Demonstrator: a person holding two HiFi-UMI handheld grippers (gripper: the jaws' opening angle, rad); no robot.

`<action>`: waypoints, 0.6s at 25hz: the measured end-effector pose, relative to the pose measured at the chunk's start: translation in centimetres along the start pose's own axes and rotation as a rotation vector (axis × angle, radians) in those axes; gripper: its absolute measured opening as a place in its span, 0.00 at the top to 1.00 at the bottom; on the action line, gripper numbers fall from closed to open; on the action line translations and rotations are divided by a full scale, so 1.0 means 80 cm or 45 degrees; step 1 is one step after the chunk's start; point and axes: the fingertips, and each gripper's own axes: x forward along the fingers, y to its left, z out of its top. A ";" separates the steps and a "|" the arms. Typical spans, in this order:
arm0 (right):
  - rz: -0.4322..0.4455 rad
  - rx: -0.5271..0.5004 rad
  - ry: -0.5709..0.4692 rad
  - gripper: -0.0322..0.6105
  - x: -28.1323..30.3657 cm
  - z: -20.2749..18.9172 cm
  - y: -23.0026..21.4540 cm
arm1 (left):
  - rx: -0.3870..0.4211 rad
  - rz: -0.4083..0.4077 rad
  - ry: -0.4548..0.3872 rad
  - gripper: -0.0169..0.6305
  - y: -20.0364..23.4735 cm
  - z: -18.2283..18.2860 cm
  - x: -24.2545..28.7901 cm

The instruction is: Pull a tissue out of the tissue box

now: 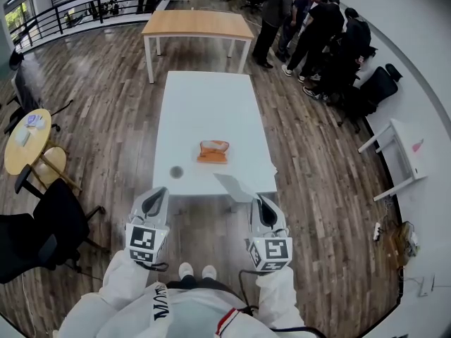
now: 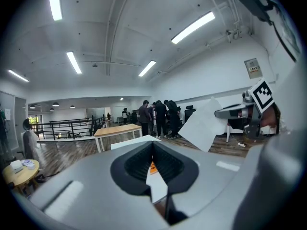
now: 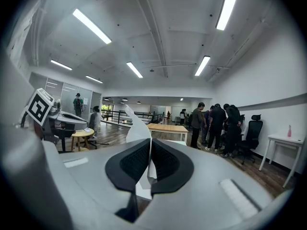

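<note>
White tissue (image 3: 135, 128) is pinched by one edge between the closed jaws of the right gripper (image 3: 149, 151), and the sheet rises and fans left of the tips. Left gripper (image 2: 152, 150): jaws together, nothing in them.

Risk: the hold is on a thin edge, so a quick swing could slip or tear the sheet.

Tissue sits over the near end of the table (image 1: 204, 104), apart from the orange tissue box (image 1: 213, 151). Its long axis runs from the jaws toward the box. Box lies crosswise, mid-table.
</note>
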 end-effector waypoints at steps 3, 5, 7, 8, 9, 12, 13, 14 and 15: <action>0.007 0.012 -0.001 0.95 -0.001 -0.002 -0.004 | -0.002 0.008 0.002 0.97 -0.004 0.001 0.002; 0.015 0.021 -0.004 0.95 -0.002 -0.004 -0.003 | 0.001 0.014 0.004 0.97 -0.005 0.001 0.002; 0.022 0.029 -0.009 0.95 -0.004 -0.005 -0.003 | 0.005 0.020 0.008 0.97 -0.007 0.001 0.002; 0.026 0.032 -0.012 0.95 -0.005 -0.006 -0.003 | 0.007 0.023 0.010 0.97 -0.009 0.001 0.002; 0.030 0.035 -0.015 0.95 -0.005 -0.006 -0.003 | 0.009 0.028 0.011 0.97 -0.010 0.001 0.002; 0.043 0.037 -0.022 0.95 -0.006 -0.006 -0.006 | 0.011 0.039 0.013 0.97 -0.016 0.000 0.003; 0.049 0.036 -0.024 0.95 -0.007 -0.006 -0.006 | 0.008 0.038 0.011 0.97 -0.019 0.002 0.002; 0.055 0.034 -0.025 0.95 -0.008 -0.006 -0.006 | 0.006 0.038 0.009 0.97 -0.021 0.005 0.001; 0.060 0.031 -0.027 0.95 -0.008 -0.005 -0.005 | 0.006 0.039 0.007 0.97 -0.022 0.006 0.001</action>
